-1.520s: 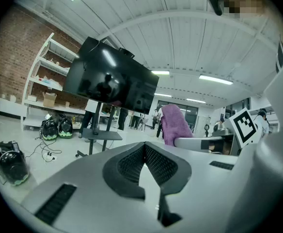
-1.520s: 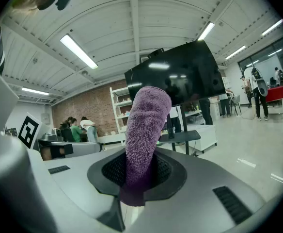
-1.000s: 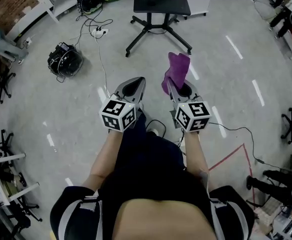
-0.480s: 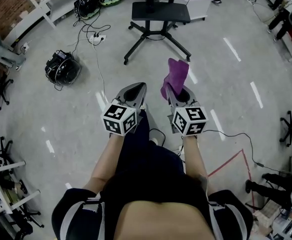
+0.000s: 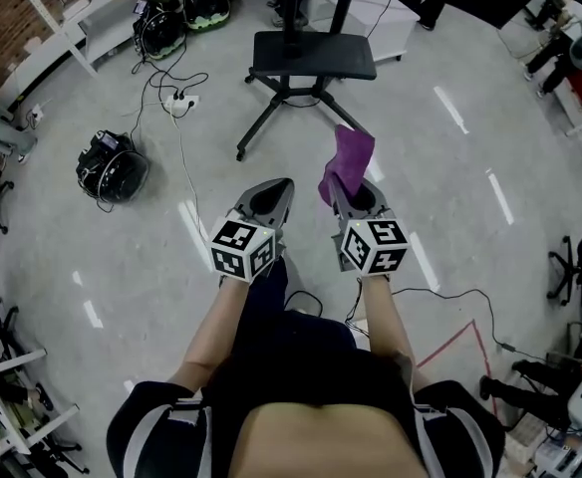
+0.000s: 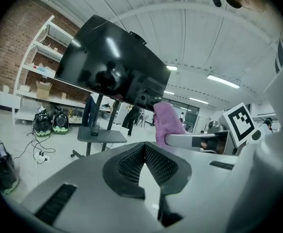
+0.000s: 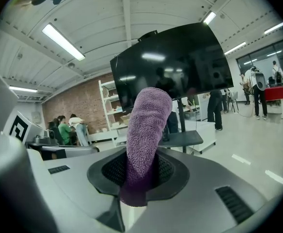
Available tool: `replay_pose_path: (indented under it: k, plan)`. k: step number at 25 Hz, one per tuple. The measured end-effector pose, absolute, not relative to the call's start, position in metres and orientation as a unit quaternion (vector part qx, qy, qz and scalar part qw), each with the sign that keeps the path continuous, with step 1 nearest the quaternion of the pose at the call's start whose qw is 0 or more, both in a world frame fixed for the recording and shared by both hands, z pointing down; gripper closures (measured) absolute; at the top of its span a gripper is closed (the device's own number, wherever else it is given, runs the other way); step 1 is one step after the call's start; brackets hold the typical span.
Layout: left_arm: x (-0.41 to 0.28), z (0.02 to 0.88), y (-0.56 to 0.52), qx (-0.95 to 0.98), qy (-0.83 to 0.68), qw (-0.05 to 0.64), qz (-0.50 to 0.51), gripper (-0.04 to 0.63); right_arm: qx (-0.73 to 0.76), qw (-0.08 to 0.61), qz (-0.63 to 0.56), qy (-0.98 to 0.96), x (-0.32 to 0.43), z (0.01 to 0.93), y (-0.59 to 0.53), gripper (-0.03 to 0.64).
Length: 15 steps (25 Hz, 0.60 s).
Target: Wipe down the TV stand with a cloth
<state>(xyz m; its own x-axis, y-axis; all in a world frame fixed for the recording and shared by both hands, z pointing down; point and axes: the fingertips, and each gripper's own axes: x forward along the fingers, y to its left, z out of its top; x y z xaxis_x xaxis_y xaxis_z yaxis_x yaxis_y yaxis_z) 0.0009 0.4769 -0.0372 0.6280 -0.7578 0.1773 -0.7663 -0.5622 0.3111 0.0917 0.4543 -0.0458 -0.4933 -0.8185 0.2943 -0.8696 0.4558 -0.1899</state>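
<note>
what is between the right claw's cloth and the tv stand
Just bare floor, going by the head view: the purple cloth held in the right claw sits short of the base legs of the TV stand.

TV stand [image 5: 314, 56] column cut by top edge; cloth [image 5: 348, 157] lower end hidden within right gripper [image 5: 349, 189] jaws.

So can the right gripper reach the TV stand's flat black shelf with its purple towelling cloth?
Probably not yet. The right gripper, shut on the purple cloth, sits short of the black shelf, with open grey floor between. Nothing blocks the path; stepping closer should do.
</note>
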Motion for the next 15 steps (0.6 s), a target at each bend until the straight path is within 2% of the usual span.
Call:
replay_pose_path:
  k: [15]
  plan:
    - [-0.023, -0.041, 0.343, 0.890, -0.413, 0.193, 0.020, 0.588, 0.479, 0.119, 0.149, -0.857, 0.046, -0.046, 0.307, 0.531]
